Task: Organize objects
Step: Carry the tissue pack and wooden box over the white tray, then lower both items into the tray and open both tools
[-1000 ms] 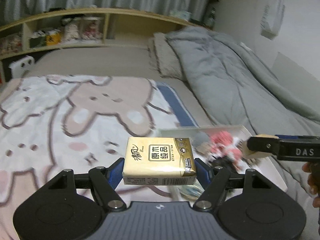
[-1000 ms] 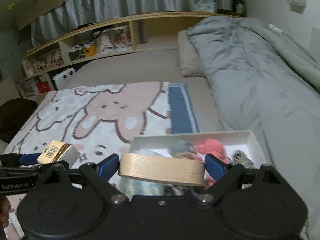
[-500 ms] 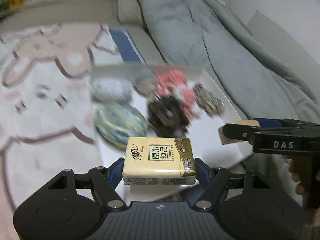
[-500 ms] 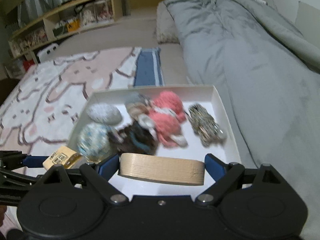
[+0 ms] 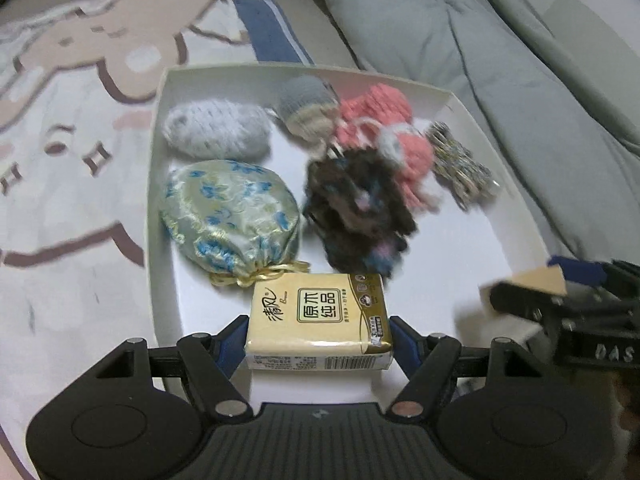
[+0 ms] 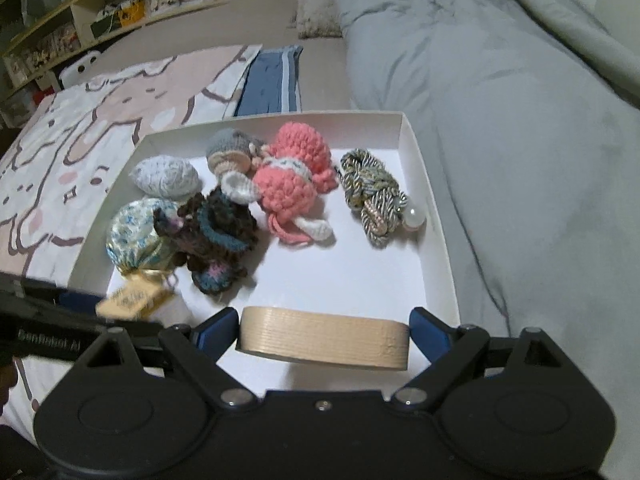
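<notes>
Two loaded grippers over the shallow white cardboard box (image 5: 460, 100) on the bed.

Left wrist view: left gripper (image 5: 318, 330) fingers clenched on the yellow plastic-wrapped tissue pack (image 5: 318, 316). Just ahead of the fingers: blue-floral satin drawstring pouch (image 5: 232, 216) and dark brown crocheted toy (image 5: 360, 208). Risk: releasing here drops the pack onto the pouch's gold cord or the toy, so it lands tilted.

Right wrist view: right gripper (image 6: 324, 336) fingers grasping the beige roll of tape (image 6: 324, 340) edge-on. Bare box floor ahead of the fingers; gold-and-silver braided cord (image 6: 372, 196) further ahead, to the right. Risk: roll rolls off on release, or the two grippers collide, being close.
</notes>
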Action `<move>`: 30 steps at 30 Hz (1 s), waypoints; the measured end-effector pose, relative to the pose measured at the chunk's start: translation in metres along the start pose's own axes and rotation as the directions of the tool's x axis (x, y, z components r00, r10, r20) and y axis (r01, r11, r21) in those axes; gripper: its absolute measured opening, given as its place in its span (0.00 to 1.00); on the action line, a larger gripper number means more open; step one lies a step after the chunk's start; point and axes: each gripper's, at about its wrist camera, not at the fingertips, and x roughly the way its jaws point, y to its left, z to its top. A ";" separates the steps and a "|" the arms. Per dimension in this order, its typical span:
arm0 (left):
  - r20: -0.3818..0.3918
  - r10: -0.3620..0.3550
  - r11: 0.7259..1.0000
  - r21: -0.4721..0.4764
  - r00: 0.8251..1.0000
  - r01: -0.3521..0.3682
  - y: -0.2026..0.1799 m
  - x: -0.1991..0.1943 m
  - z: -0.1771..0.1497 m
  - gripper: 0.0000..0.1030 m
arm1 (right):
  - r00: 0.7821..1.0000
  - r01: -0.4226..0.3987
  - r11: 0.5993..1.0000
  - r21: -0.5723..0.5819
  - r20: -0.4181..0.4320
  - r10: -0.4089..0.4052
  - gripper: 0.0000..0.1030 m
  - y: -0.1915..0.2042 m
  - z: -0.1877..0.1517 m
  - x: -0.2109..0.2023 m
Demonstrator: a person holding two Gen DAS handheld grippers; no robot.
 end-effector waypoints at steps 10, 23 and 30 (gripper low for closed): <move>0.084 0.049 0.999 0.013 0.995 -0.050 0.000 0.002 -0.009 0.75 | 0.997 -0.020 1.000 -0.004 0.074 0.020 0.90 0.007 0.012 0.018; 0.051 -0.011 0.999 0.040 0.999 0.009 0.003 -0.014 -0.021 0.81 | 0.999 -0.033 0.999 -0.027 -0.016 0.032 0.92 0.009 -0.011 0.007; 0.068 -0.015 0.998 0.055 0.998 0.011 0.005 -0.028 -0.021 0.81 | 1.000 -0.030 1.000 0.005 0.011 0.030 0.91 0.007 -0.009 -0.010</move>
